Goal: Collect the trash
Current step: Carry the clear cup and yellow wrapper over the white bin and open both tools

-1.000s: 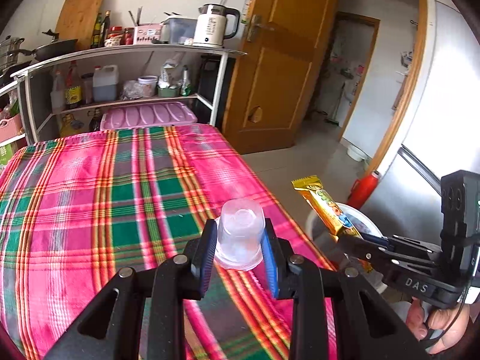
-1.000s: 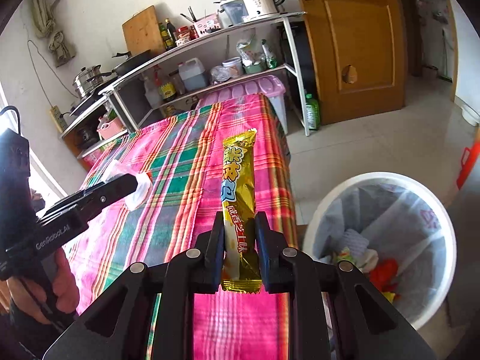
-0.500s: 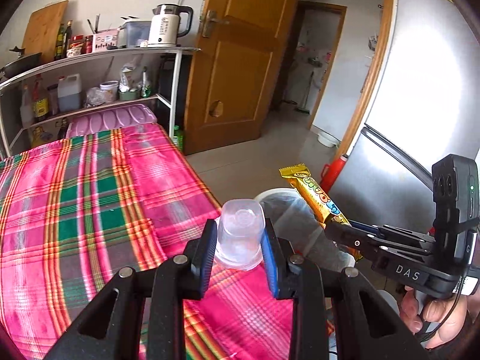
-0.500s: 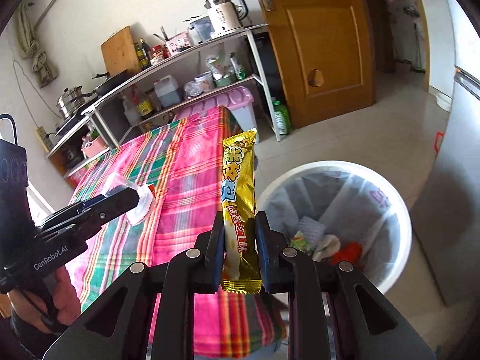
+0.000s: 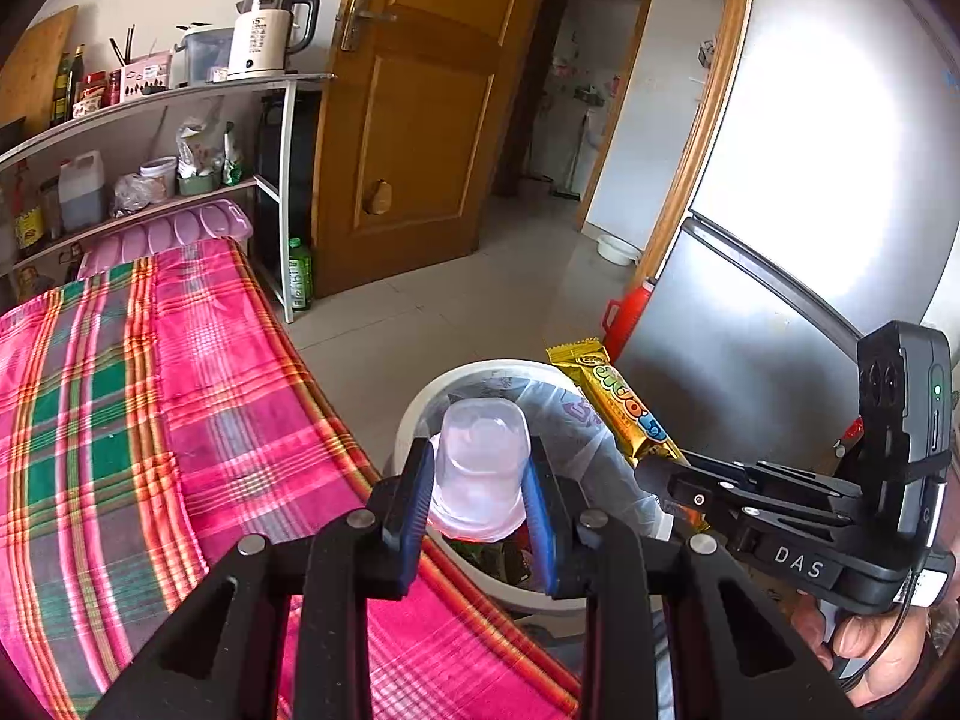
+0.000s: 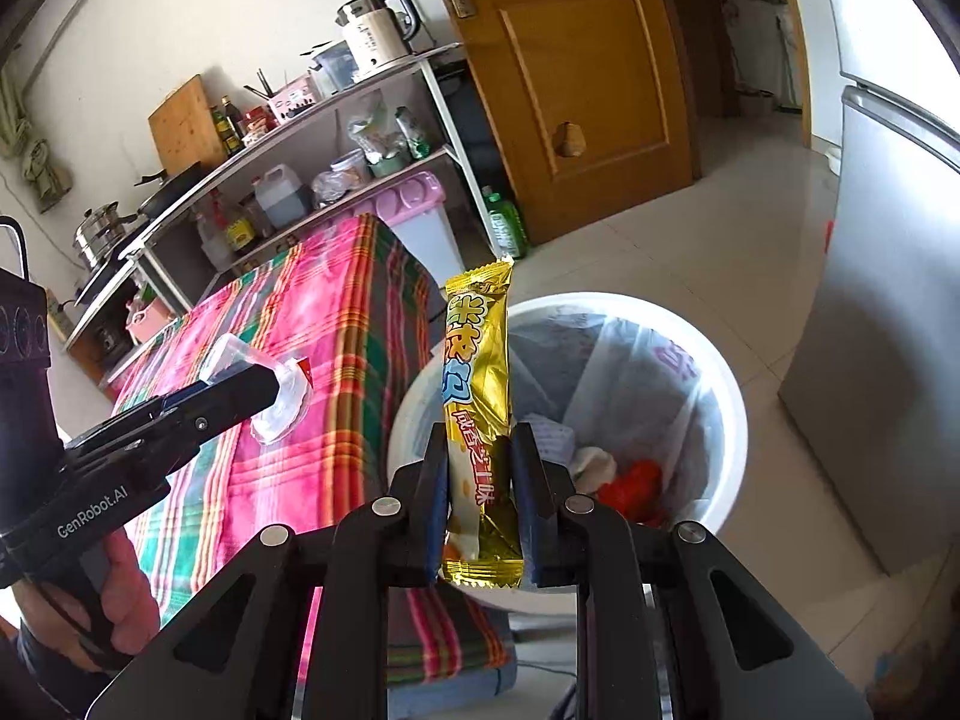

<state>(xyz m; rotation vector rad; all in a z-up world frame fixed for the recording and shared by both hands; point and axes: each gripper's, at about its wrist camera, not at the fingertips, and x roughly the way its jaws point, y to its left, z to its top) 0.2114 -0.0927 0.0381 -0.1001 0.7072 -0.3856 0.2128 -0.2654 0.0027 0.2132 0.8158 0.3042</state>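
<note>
My left gripper (image 5: 479, 483) is shut on a clear plastic cup (image 5: 480, 468), held upside down near the rim of the white trash bin (image 5: 414, 414). My right gripper (image 6: 480, 498) is shut on a gold snack wrapper (image 6: 477, 396) that stands upright in front of the bin (image 6: 729, 372). The bin has a plastic liner and holds paper and red trash. The wrapper also shows in the left wrist view (image 5: 618, 405), over the bin's right side. The cup also shows in the right wrist view (image 6: 282, 390), over the table edge.
A table with a pink and green plaid cloth (image 5: 120, 396) lies left of the bin. A metal shelf rack (image 5: 180, 138) with a kettle stands behind it. A wooden door (image 5: 420, 138) and a silver fridge (image 5: 780, 276) flank the bin. A red bottle (image 5: 627, 312) stands on the floor.
Both grippers have swung right, away from the table and over the trash bin, each still holding its item. The bin now sits closer and more central in both views.
</note>
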